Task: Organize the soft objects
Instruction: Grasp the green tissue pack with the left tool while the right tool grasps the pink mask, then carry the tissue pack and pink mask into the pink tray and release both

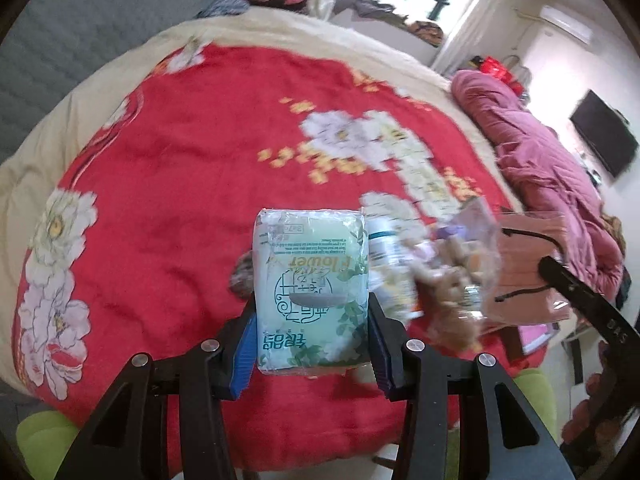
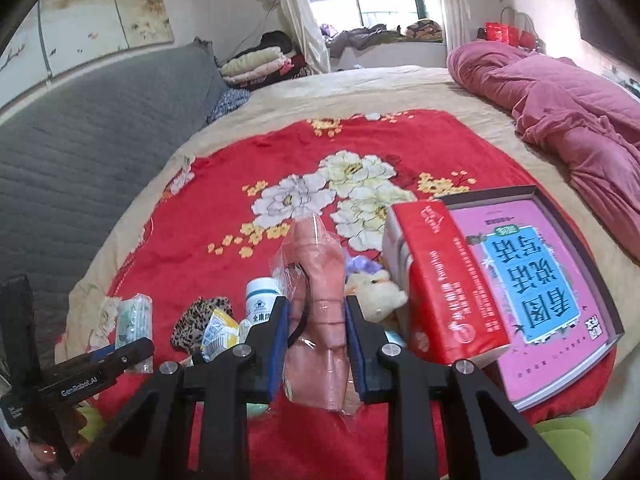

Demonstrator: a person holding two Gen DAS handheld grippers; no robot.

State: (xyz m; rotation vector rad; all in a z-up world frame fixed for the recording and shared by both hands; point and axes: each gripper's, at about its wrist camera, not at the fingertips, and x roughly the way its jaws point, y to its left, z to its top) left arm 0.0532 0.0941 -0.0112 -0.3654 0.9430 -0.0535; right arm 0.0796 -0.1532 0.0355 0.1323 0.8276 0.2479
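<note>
Left gripper (image 1: 312,344) pinched the green tissue pack (image 1: 310,292); right gripper (image 2: 316,344) clamped the bagged pink mask (image 2: 320,320). Both were above the red blanket (image 2: 200,240), near its front edge.

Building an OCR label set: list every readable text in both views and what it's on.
"GenRobot.AI": left tool, on its black arm, right wrist view.
"flower", upside down: green tissue pack in the left tool.
Large Chinese title, upside down: pink book; I can't transcribe it reliably.
Red box, white bottle, yellow sachet: print too small or blurred.
</note>
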